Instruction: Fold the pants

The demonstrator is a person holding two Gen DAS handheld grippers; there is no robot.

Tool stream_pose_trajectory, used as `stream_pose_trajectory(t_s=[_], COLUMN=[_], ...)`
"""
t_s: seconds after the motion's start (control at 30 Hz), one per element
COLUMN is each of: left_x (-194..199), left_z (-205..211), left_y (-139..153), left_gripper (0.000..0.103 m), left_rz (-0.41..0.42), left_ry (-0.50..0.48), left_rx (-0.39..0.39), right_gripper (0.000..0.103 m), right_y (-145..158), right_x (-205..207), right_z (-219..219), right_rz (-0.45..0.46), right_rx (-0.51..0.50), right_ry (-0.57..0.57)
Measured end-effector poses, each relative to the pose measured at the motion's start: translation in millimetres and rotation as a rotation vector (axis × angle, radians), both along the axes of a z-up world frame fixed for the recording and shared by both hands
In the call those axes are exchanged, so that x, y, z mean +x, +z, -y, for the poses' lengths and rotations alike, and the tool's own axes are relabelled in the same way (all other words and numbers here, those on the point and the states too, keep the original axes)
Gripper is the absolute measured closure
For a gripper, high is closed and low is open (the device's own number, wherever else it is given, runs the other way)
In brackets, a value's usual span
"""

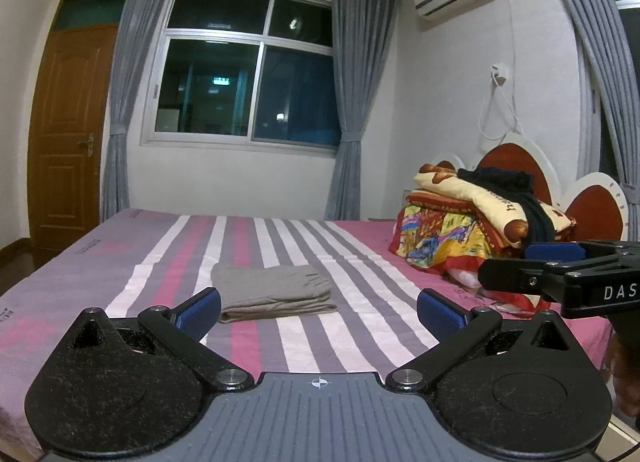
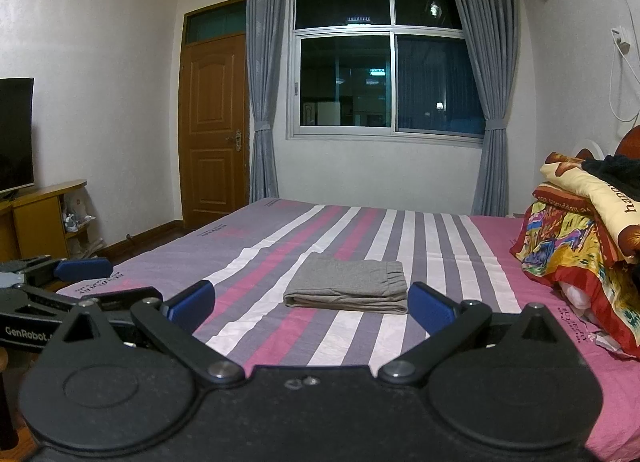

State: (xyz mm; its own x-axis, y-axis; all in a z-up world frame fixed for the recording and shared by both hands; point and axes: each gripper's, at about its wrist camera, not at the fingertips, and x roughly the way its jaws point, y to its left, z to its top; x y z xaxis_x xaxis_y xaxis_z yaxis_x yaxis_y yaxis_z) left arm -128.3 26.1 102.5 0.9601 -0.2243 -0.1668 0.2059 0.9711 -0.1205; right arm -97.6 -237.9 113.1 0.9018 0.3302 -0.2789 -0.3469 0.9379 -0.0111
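The grey pants point(image 1: 274, 292) lie folded into a compact rectangle in the middle of the striped bed point(image 1: 360, 258). They also show in the right wrist view point(image 2: 348, 286). My left gripper point(image 1: 320, 310) is open and empty, held above the bed's near edge, short of the pants. My right gripper point(image 2: 312, 306) is open and empty too, level with the left one. The right gripper shows at the right edge of the left wrist view point(image 1: 560, 270), and the left gripper shows at the left edge of the right wrist view point(image 2: 60, 278).
A pile of colourful quilts with dark clothing on top point(image 1: 480, 218) sits at the bed's head on the right. A window with grey curtains point(image 1: 248, 74) and a wooden door point(image 1: 68, 130) are behind. A TV on a low cabinet point(image 2: 16, 134) stands at left.
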Motion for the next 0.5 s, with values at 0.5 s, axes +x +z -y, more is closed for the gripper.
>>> stream_pose_trajectory(t_s=[0.5], left_x=[1.3], left_z=[4.5], left_y=[0.3], left_gripper=[0.0], left_rz=[0.007], left_ry=[-0.001], left_rx=[0.028], right_gripper=[0.0], right_y=[-3.5], right_x=[-0.3], right_z=[-0.8], right_rz=[-0.007], right_rx=[-0.008], right_ry=[-0.001])
